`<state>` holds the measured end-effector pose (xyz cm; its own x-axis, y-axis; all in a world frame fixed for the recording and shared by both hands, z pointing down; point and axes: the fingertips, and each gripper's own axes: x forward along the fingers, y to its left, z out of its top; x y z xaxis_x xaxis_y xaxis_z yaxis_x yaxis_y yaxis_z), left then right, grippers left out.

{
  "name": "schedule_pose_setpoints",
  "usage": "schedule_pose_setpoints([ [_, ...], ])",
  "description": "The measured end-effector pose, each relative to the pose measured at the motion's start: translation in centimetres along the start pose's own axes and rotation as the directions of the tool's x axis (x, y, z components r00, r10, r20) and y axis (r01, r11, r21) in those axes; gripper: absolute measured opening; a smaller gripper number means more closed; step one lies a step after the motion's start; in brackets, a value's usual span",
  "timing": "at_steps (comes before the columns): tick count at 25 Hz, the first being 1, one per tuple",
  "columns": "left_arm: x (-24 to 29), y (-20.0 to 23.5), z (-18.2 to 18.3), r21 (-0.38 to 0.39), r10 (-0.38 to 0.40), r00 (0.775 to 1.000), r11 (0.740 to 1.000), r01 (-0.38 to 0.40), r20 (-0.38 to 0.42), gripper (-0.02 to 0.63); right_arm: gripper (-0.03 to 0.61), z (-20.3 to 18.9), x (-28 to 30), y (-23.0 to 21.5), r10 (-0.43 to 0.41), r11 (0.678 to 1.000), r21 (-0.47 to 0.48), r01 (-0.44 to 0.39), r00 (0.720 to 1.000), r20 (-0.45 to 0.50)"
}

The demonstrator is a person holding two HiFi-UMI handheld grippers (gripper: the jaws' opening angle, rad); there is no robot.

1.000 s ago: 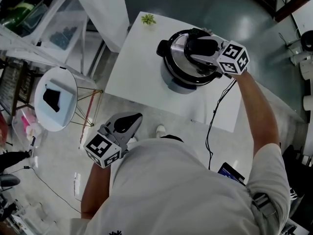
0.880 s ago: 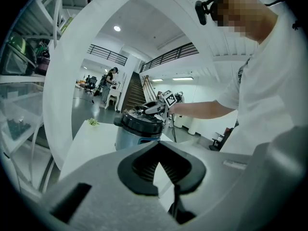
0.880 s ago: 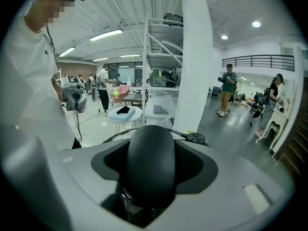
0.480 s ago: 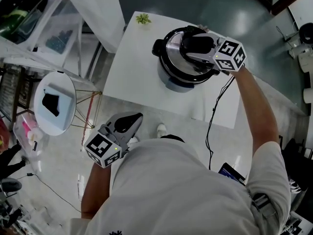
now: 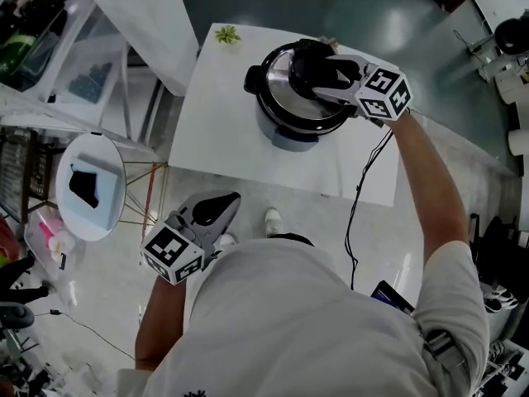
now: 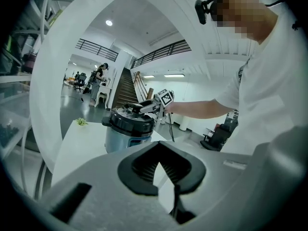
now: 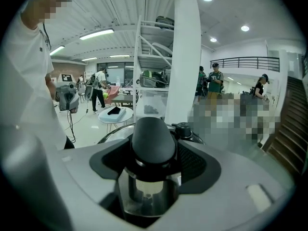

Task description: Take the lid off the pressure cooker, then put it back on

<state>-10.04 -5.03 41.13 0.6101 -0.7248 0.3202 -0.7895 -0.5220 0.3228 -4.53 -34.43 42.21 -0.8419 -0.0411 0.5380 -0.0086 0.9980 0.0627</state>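
Note:
A black and silver pressure cooker (image 5: pixel 285 126) stands on the white table (image 5: pixel 223 135) with its lid (image 5: pixel 281 81) on. My right gripper (image 5: pixel 312 69) reaches over the lid from the right. Its jaws flank the black lid handle (image 7: pixel 154 141) and are opening; the pads still look to touch it. The lid's small valve knob (image 7: pixel 183 129) shows just behind the handle. My left gripper (image 5: pixel 216 206) hangs low beside the person's body, away from the table, shut and holding nothing. In the left gripper view the cooker (image 6: pixel 129 129) stands far ahead of that gripper (image 6: pixel 159 165).
A small green plant (image 5: pixel 226 33) sits at the table's far corner. The cooker's black cable (image 5: pixel 361 197) runs off the near edge to the floor. A round white side table (image 5: pixel 89 186) with a dark object stands left. A white pillar (image 5: pixel 140 11) rises behind the table.
The head view has shifted, so the cooker sits a little further left and up in it. My right gripper stays on the lid handle. The left gripper has not moved.

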Motion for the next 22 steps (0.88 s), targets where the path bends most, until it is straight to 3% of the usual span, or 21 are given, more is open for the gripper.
schedule_pose_setpoints([
  [12, 0.9, -2.0, 0.0, 0.049, -0.088, 0.996, 0.995, 0.089, -0.021, 0.006, 0.302, -3.9, -6.3, 2.1, -0.164, 0.981, 0.104, 0.162, 0.986, 0.019],
  [22, -0.6, -3.8, -0.4, 0.077, -0.196, 0.98, 0.977, 0.198, -0.035, 0.006, 0.199, -5.7, -8.7, 11.5, -0.322, 0.922, 0.249, 0.297, 0.944, 0.068],
])
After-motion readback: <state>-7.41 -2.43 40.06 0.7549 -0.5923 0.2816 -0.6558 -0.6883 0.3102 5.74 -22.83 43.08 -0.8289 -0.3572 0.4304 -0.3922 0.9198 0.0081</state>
